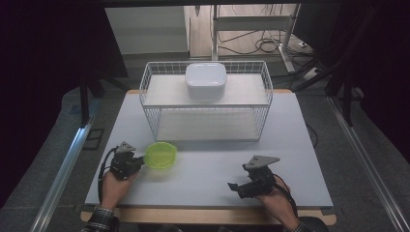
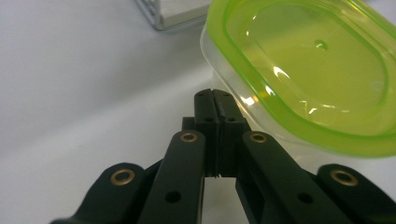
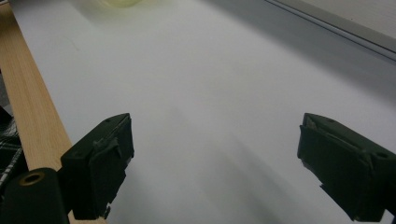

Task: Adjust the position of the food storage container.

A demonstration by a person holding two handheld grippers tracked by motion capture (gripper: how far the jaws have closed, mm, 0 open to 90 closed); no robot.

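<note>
The left gripper (image 1: pixel 137 162) sits low on the table (image 1: pixel 208 164) with its jaws pressed flat together, nothing between them. Their tips are at the near edge of the green-lidded container (image 2: pixel 299 74), which lies just ahead and to the jaws' right in the left gripper view; whether they actually touch the clear wall under the lid, I can't tell. The right gripper (image 3: pixel 212 163) rests well off to the side near the table's front edge, jaws spread wide over bare surface, holding nothing.

Beyond the container stands a white wire rack (image 1: pixel 207 99) with a white lidded box (image 1: pixel 206 80) on its upper shelf.

As I read it, the work in hand is getting hold of that container, probably to shelve it. Closed jaws can only nudge it, and the smooth table would let it slide away. Better to part the jaws first, then come in so one pad goes above the lid's rim and one below it, square to the edge, and squeeze gently since the thin plastic will flex. The right gripper could steady the far side.
</note>
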